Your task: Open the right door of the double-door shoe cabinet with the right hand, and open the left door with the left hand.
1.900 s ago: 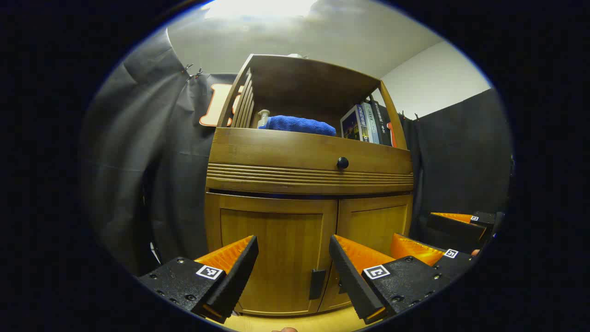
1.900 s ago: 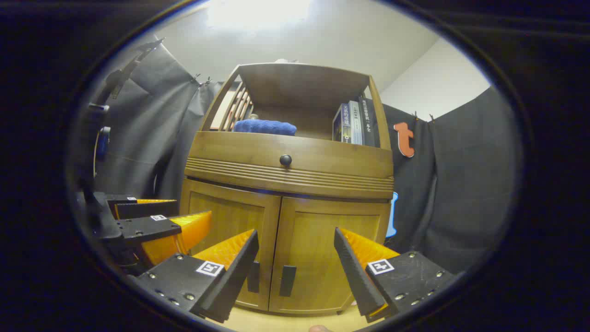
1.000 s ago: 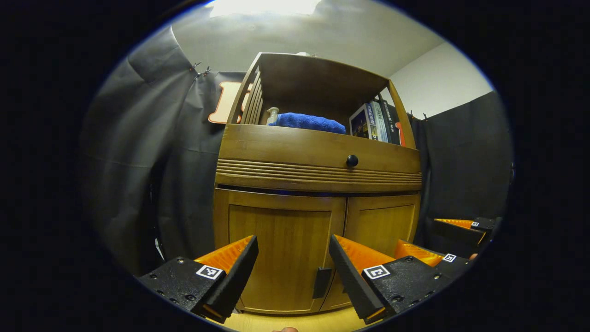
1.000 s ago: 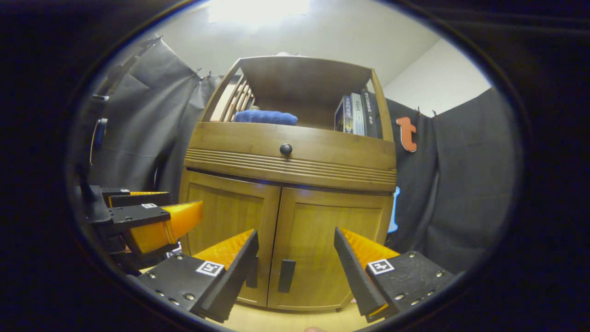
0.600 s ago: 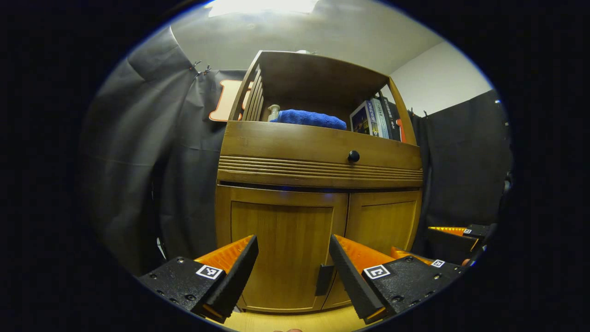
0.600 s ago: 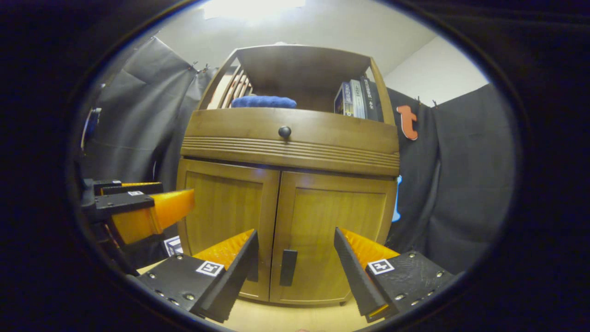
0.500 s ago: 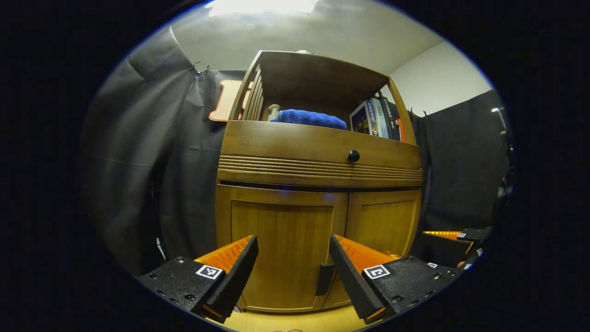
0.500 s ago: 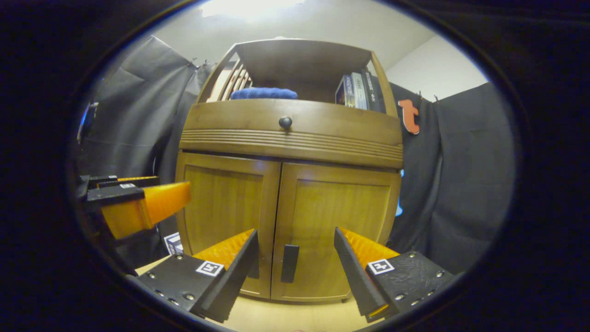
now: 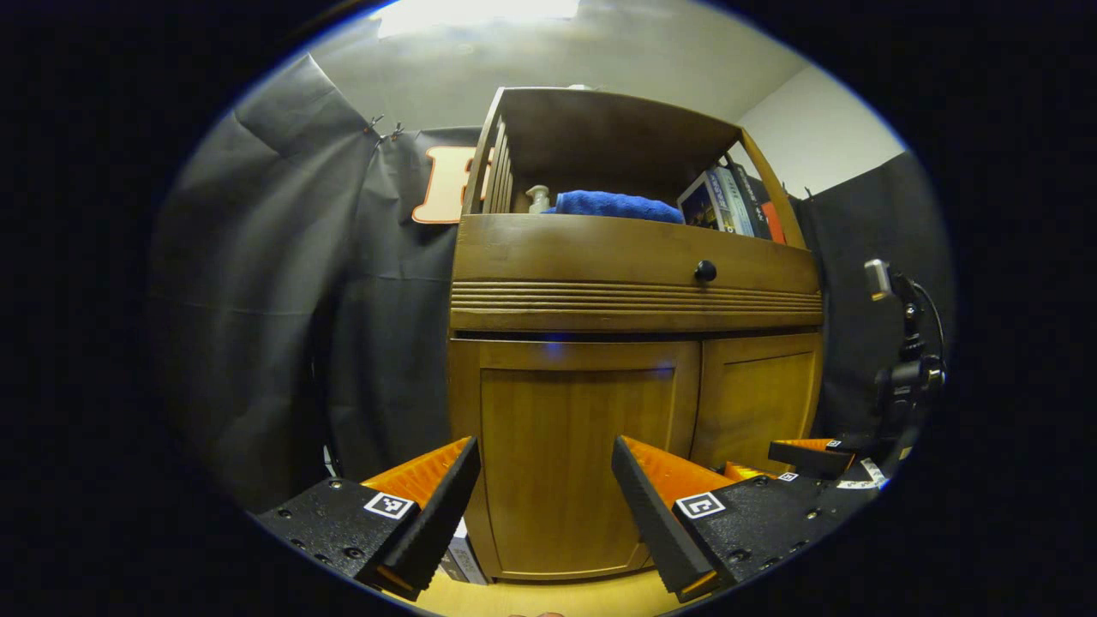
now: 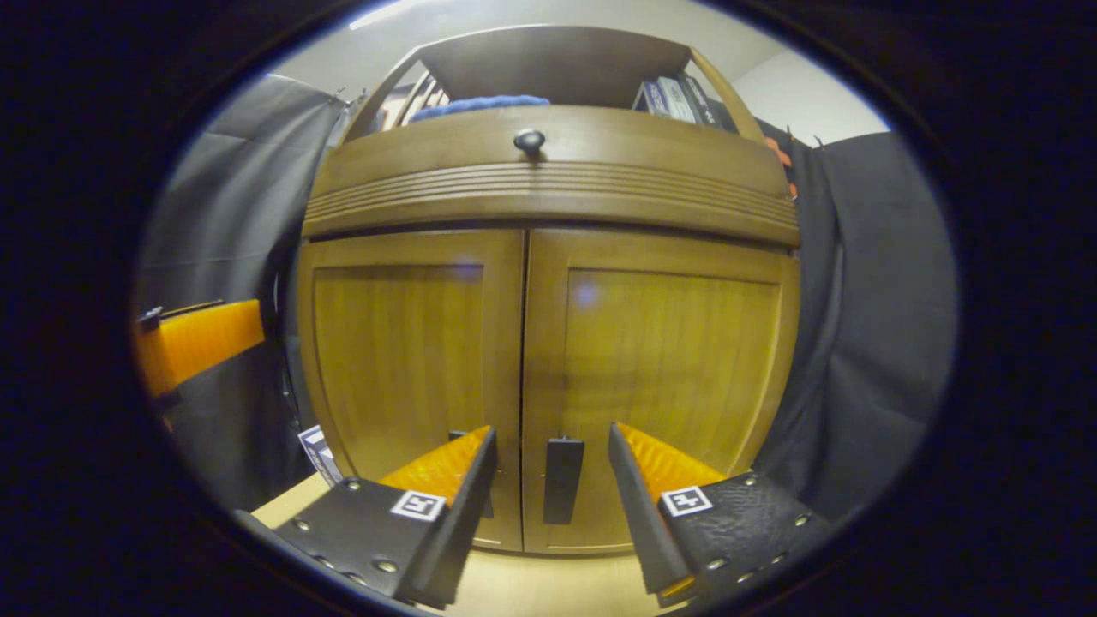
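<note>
Flanking right door handle (image 10: 562,480), right gripper (image 10: 548,506) spread

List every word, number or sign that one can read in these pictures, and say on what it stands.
Nothing can be read as words.
Books: print on covers and spines, too small and blurred.
Left gripper: square coded markers, patterns, no words.
Right gripper: the same kind of markers.
Box beside the cabinet: print too small.
Cabinet front: no text.

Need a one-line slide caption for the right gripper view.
Right gripper, jaws open, lined up on the right door handle of the closed shoe cabinet.
</note>
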`<state>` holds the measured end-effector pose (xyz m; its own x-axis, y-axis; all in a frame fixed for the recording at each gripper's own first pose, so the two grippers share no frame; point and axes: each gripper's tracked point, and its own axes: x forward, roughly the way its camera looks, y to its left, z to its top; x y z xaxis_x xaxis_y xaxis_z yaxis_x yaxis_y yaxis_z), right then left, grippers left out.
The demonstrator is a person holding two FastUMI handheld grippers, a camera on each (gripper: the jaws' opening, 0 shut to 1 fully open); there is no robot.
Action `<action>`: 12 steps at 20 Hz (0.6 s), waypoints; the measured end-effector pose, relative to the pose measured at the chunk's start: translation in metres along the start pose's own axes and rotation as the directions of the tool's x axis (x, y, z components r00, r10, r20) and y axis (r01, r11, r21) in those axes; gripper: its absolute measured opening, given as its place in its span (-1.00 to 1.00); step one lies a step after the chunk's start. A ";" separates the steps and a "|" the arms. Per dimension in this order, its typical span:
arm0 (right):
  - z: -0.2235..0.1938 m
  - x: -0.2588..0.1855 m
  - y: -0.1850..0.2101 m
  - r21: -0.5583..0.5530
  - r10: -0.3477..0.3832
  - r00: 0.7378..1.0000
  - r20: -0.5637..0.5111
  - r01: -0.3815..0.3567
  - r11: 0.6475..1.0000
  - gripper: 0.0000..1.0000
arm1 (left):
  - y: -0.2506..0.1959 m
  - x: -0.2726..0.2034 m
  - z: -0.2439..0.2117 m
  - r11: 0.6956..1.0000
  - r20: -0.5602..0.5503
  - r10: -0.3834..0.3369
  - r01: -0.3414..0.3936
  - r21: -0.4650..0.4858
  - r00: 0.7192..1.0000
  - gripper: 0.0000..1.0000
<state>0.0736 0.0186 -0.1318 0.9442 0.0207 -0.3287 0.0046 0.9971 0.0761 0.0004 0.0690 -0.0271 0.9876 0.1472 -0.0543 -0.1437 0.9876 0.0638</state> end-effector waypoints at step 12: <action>-0.036 0.037 -0.002 0.041 -0.053 0.990 -0.129 0.058 0.997 -0.12 | 0.032 0.019 -0.024 0.999 -0.041 0.045 -0.045 -0.002 0.998 0.91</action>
<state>0.0969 0.0204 -0.1780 0.8923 -0.0227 -0.4509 0.0732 0.9928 0.0948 0.0133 0.1046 -0.0504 0.9767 0.1939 -0.0921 -0.1885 0.9800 0.0640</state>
